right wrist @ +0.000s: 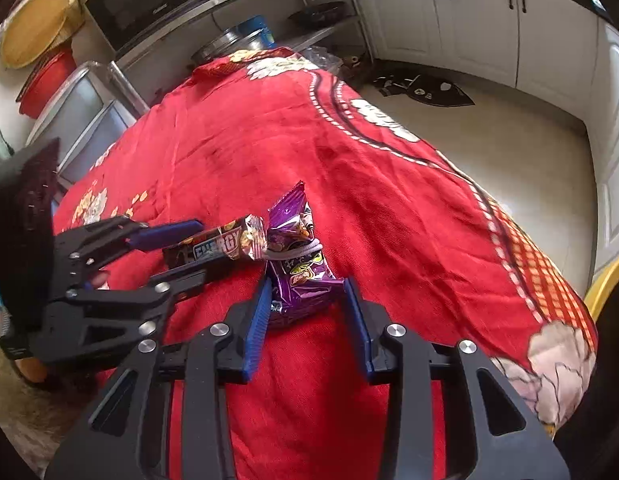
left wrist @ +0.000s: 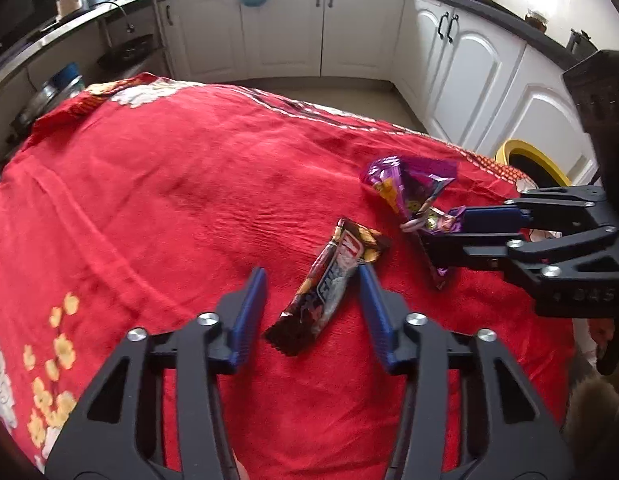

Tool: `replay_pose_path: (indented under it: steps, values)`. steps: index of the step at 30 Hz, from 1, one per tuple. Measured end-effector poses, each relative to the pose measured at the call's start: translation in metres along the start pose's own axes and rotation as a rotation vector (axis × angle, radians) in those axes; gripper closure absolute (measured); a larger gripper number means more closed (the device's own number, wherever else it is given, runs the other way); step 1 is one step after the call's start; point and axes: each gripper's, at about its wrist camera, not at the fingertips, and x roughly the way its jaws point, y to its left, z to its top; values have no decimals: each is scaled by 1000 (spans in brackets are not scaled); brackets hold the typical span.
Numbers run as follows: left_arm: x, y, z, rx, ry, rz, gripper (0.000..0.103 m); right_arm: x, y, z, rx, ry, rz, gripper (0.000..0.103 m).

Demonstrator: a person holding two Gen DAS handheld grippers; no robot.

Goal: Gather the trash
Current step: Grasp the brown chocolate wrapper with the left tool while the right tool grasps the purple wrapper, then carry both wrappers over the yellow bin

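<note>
Both wrappers are lying on the red cloth [left wrist: 169, 200]; nothing is collected yet. The left claw [left wrist: 313, 280] is straddling the energy-bar wrapper [left wrist: 329, 280], ungripped; the right claw [right wrist: 305, 292] is bracketing the purple wrapper [right wrist: 297, 276], apparently touching, not lifting

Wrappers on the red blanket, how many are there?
2. The brown energy bar wrapper lies between the left gripper fingers; the purple snack wrapper lies beside it, between the right gripper fingers. No others show.
</note>
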Motion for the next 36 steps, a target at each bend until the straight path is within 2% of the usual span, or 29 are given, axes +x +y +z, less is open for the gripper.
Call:
replay_pose_path:
  steps: [1,4,8,11,18,36]
  values:
    - [1,-2,0,9,1,7,71,-3,-2,-3,15,-6,0,68]
    - [0,-4,1,-3,-1,-7,91,-12,-5,-9,32,-20,-5,68]
    - [-4,-3,-1,-33,-6,-27,95,-24,-8,-18,45,-43,-16,68]
    - [-11,-5,-3,-72,-20,-70,96,-36,-11,-24,60,-62,-10,68]
    - [-29,-29,4,-76,-74,-102,97,-70,-19,-35,91,-123,-20,68]
    - [-53,-117,42,31,-181,-186,97,-166,-68,-79,195,-281,-156,68]
